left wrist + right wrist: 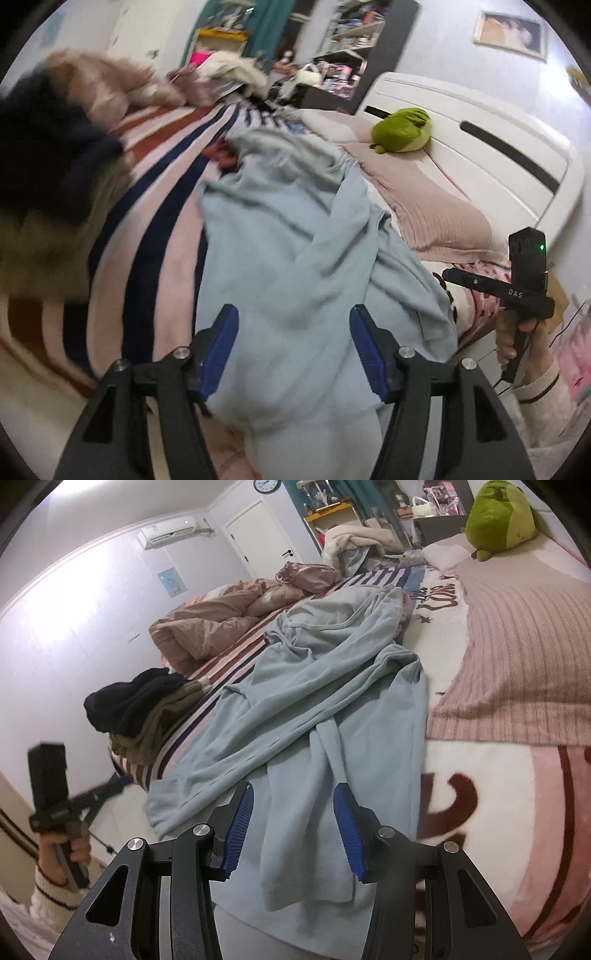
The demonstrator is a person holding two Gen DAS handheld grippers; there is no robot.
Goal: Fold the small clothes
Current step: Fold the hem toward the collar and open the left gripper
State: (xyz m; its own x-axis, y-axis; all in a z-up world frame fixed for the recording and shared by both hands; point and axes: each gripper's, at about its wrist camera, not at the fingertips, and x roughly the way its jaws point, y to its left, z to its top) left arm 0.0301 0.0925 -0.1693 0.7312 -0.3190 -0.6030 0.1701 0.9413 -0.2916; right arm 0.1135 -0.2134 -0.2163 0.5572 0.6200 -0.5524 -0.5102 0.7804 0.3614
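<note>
Bed (517, 794) carries everything: striped blanket on the far side, pink knit cover by the headboard.

Light blue garment (332, 686), a long-sleeved top by the look of it, lies spread lengthwise down the middle of the bed, rumpled. Sleeves are thrown across the body and one crosses toward the near hem. Near edge hangs at the bed's front edge, under both grippers. Judgement: fold barely begun. Sleeves are maybe brought in, but the body is not doubled over and nothing is squared up. Left to do: flatten, fold the body, stack it.

Dark pile (136, 705), navy on top of olive/tan pieces, sits on the striped side near the bed's edge, well apart from the blue garment. Could be items already done, cannot tell.

Green plush (498, 517) sits up by the pillows, not part of the job.

Left gripper (293, 350): jaws apart, blue pads clear of the fabric on both sides. The blue garment is seen between the fingers but is not pinched. Holding nothing.

Right gripper (293, 830): jaws partly apart, a loose fold of the garment's near edge lying between the pads. Neither pad presses on it as far as the view shows, so no grip.
</note>
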